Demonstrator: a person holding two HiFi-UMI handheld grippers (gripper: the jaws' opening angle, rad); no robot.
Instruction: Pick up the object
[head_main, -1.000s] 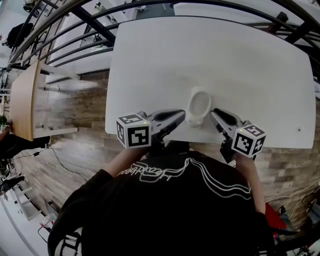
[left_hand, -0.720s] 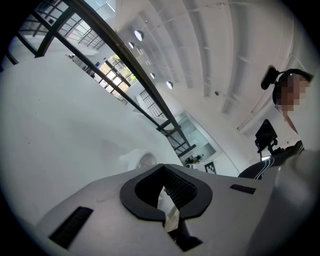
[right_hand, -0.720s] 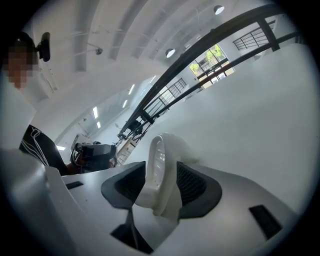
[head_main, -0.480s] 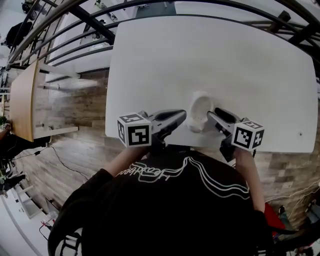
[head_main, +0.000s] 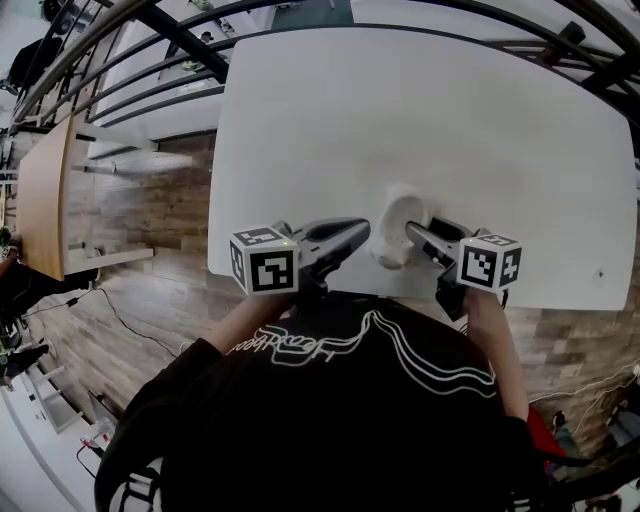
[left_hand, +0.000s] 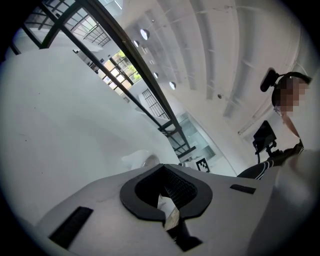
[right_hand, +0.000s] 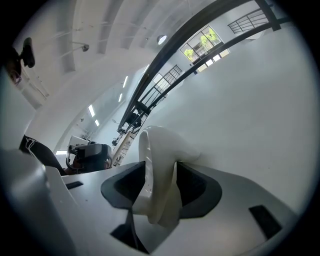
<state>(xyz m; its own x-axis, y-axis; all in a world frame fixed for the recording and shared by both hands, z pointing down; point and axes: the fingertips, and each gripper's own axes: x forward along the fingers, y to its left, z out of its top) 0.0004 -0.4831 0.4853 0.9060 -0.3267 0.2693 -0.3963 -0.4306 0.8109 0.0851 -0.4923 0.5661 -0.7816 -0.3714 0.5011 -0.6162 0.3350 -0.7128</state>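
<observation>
A small white, bowl-like ceramic object (head_main: 396, 222) is near the front edge of the white table (head_main: 400, 110). My right gripper (head_main: 413, 233) reaches in from the right and is shut on it. In the right gripper view the object (right_hand: 159, 170) fills the gap between the two dark pads, with no space on either side. The jaws stand wide around it. My left gripper (head_main: 362, 232) hovers just left of the object, shut and holding nothing. In the left gripper view the object (left_hand: 136, 160) shows just beyond the closed tips of my left gripper (left_hand: 167, 202).
The table's front edge (head_main: 330, 285) runs right under both grippers, against the person's black shirt. A wooden floor and a wooden bench (head_main: 45, 190) lie to the left. Dark railing bars (head_main: 150, 60) cross beyond the table's far-left corner.
My right gripper has moved left onto the object, which now sits between its jaws. The object has shifted a little toward the front edge and tilted. The left gripper has hardly moved.
</observation>
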